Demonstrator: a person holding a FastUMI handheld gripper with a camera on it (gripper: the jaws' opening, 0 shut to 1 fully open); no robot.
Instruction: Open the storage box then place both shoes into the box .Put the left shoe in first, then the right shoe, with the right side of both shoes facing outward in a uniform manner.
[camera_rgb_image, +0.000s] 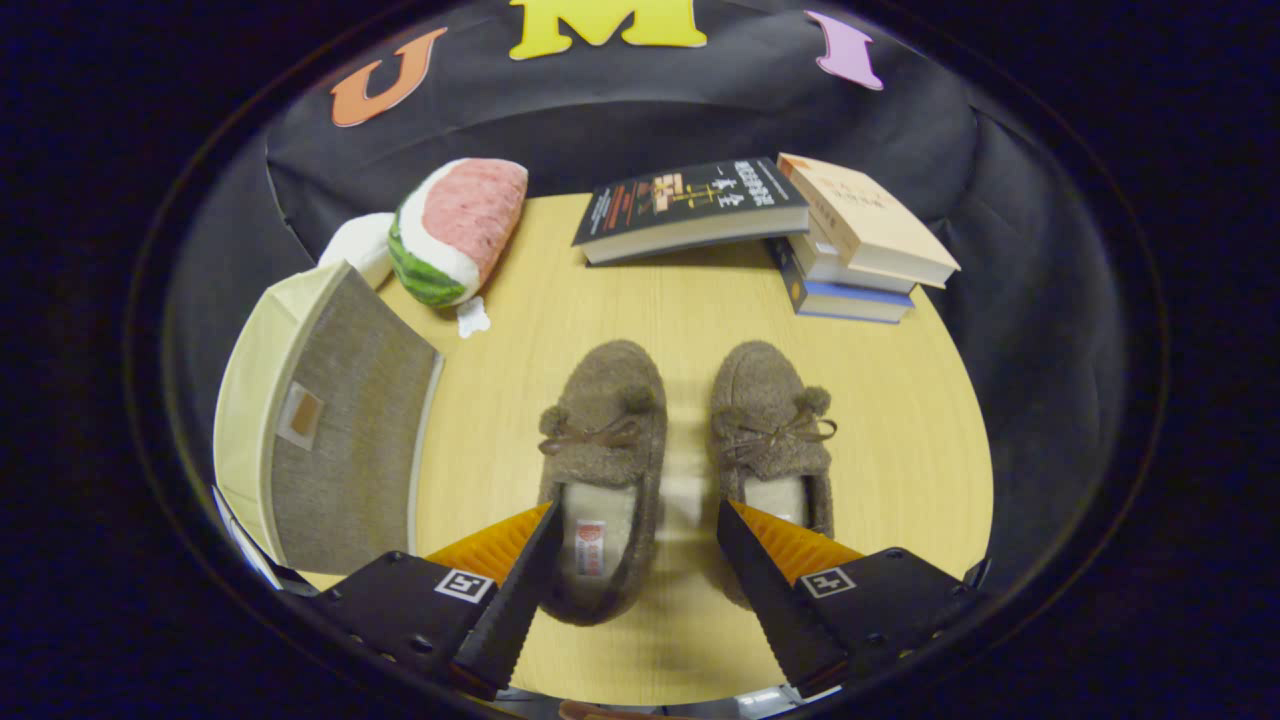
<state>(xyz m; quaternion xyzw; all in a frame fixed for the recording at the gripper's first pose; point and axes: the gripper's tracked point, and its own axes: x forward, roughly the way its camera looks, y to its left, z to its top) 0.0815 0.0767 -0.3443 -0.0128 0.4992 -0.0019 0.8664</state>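
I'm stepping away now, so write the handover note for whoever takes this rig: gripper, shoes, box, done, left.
Hand-held gripper: open, holding nothing; its fingers straddle the heel of the left shoe.
Shoes: both on the table, side by side, toes pointing away. The right shoe lies beside the right finger.
Box: left of the shoes, lid still shut.
Done: nothing yet.
Left: open the box, put in the left shoe, then the right, right sides facing outward.
Books and a watermelon plush lie beyond the shoes, no part of the job.
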